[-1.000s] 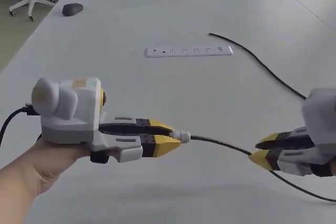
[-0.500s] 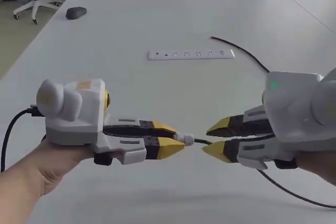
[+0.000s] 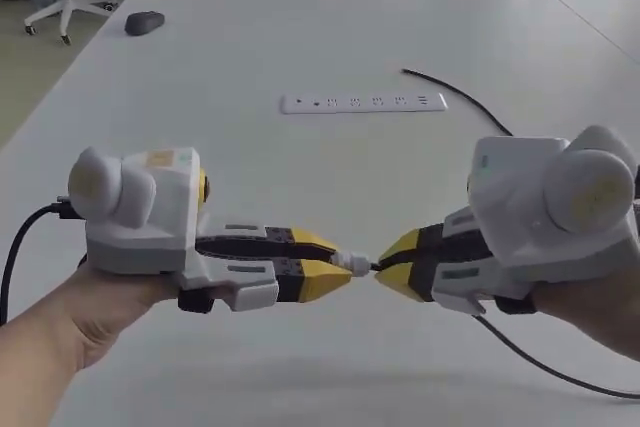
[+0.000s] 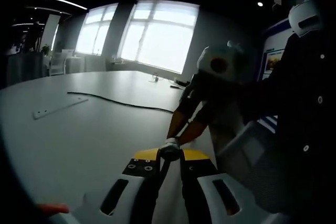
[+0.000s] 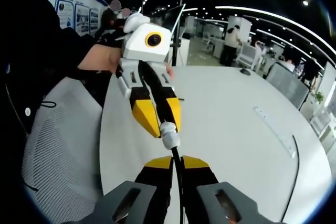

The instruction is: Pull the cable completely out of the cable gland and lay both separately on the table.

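So the right tongs (image 3: 385, 269) just came back in along the cable (image 3: 530, 362). A second ago they were way out to the right, then wide open halfway in, and now they're pinched on it just beside the gland (image 3: 350, 263). Looks like a regrip for another pull, the cable's not out yet. Left tongs (image 3: 335, 272) are clamped on the gland, which pokes out past their tips. The rest of the cable trails behind the right tongs onto the table (image 3: 300, 167).

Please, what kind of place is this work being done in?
Most likely an open-plan office or a lab. The work is at a large white table with a power strip and a computer mouse on it, and a wheeled office chair stands beyond its far edge.
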The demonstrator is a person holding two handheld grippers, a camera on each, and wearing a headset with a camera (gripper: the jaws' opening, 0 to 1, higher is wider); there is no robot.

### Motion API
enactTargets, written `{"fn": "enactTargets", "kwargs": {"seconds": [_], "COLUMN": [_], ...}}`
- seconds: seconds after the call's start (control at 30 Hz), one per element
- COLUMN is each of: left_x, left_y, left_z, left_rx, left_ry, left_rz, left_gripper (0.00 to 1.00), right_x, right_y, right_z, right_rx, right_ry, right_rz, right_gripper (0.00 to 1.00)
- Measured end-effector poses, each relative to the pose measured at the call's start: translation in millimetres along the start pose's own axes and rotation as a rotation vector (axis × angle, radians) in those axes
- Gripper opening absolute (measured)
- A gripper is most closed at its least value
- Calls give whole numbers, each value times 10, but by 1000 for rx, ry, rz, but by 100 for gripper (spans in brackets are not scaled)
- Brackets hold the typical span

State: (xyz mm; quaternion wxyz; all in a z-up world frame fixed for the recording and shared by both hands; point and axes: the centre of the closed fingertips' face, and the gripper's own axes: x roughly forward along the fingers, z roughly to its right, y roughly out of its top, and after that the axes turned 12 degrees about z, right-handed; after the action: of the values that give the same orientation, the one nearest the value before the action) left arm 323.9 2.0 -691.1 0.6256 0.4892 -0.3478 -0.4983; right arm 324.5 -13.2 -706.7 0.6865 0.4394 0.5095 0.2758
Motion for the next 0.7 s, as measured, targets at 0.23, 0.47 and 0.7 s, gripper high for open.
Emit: {"fn": "enactTargets", "kwargs": {"seconds": [0.23,0.47,0.7], "left_x": [-4,-37,-88], "left_y": [9,9,28], "left_z": [-21,-62,-103], "left_rx": [10,26,28], "left_ry": [5,13,26], "left_rz": [5,1,4], "left_gripper": [15,15,15], "right_x": [-59,-161,-331], "right_y": [-72,-233,-452], "right_z": [71,190,319], "right_rx": [61,119,163], "right_ry": [-54,-106,-162], "right_rz": [-20,-56,-95], "right_gripper": [0,0,0]}}
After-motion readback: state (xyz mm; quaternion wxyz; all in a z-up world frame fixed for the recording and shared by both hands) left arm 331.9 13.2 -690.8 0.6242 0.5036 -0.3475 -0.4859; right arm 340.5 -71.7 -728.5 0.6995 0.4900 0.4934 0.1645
